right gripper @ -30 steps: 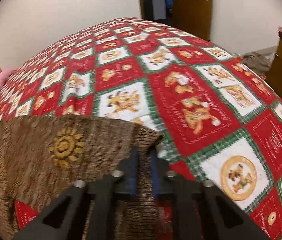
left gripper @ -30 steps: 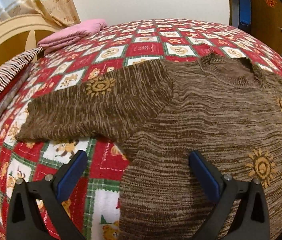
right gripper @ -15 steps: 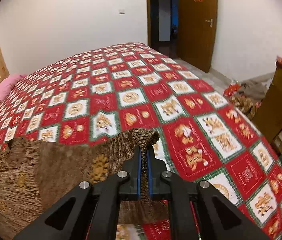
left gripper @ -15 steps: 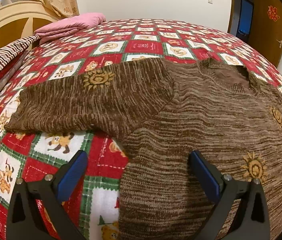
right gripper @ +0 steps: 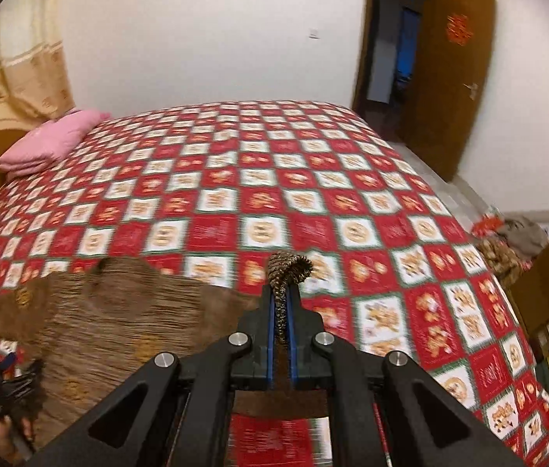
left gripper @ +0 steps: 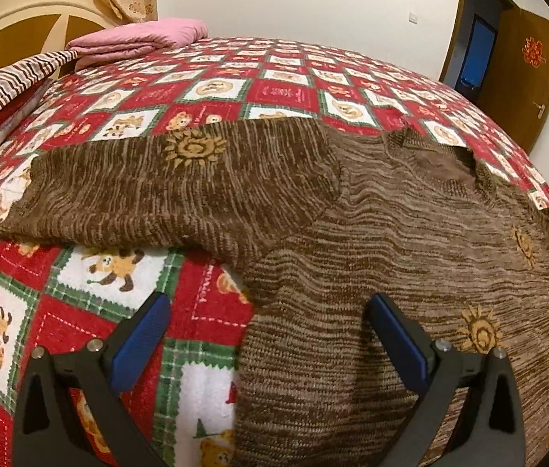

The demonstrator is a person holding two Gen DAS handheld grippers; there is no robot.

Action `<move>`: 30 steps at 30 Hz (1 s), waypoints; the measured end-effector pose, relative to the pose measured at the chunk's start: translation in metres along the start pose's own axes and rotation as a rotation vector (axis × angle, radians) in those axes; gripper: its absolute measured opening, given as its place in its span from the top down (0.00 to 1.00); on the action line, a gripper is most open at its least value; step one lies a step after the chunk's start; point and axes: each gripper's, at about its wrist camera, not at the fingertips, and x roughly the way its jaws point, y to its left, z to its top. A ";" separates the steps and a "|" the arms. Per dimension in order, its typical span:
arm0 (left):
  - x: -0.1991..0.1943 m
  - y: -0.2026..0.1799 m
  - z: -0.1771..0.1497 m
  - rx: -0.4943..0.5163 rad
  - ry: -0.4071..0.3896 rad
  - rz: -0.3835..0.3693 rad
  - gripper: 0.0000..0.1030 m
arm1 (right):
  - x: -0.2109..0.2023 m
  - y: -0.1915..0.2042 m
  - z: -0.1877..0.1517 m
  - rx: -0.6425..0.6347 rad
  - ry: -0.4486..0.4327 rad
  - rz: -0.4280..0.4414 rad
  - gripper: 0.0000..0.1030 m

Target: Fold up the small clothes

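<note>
The brown sweater [left gripper: 371,241] lies spread on the red checked quilt [left gripper: 212,93], its left sleeve [left gripper: 165,190] stretched flat. Our right gripper [right gripper: 283,307] is clamped on the other sleeve's cuff [right gripper: 290,268], raised above the bed. Our left gripper [left gripper: 266,334] stands wide over the hem, holding nothing. We should carry the cuff across the chest, keeping it taut, then lay it down smooth.

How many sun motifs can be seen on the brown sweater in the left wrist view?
3 on the brown sweater: one on the spread sleeve, one near the shoulder at right, one low on the body. Others may be hidden.
</note>
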 end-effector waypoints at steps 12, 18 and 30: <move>-0.002 0.008 -0.001 -0.037 -0.011 -0.040 0.00 | 0.076 0.165 -0.006 0.007 0.135 0.440 0.89; -0.002 0.010 -0.002 -0.049 -0.014 -0.049 0.00 | 0.126 0.174 -0.058 0.032 0.256 0.514 0.33; -0.003 -0.002 0.001 0.008 0.029 0.019 0.00 | 0.108 -0.010 -0.138 0.195 0.143 0.228 0.33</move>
